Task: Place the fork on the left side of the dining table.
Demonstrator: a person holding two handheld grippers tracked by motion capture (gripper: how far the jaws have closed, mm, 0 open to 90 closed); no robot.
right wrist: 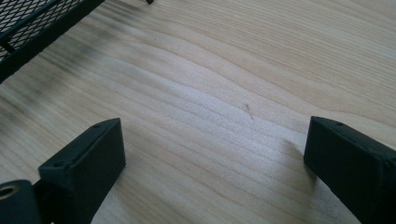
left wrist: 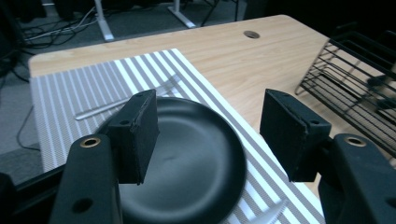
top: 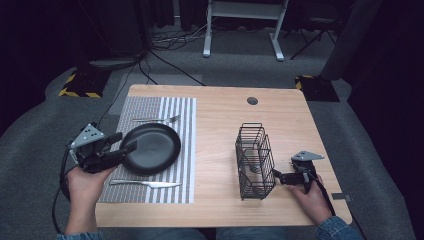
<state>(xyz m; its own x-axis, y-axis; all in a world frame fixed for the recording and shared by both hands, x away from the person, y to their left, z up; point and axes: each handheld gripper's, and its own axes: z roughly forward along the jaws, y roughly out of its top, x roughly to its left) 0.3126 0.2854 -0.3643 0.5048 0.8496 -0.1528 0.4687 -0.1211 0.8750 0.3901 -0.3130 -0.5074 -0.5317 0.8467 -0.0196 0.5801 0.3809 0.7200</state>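
Your left hand (top: pixel 86 184) comes in from the bottom left, forearm angled up and slightly inward, holding the left tongs (top: pixel 126 142) nearly level and pointing right. Their jaws stand apart with nothing pressed between the pads. Your right hand (top: pixel 310 197) comes in from the bottom right, wrist bent inward, gripping the right tongs (top: pixel 276 175), which lie low and point left. Their jaws are spread wide, with nothing between them.
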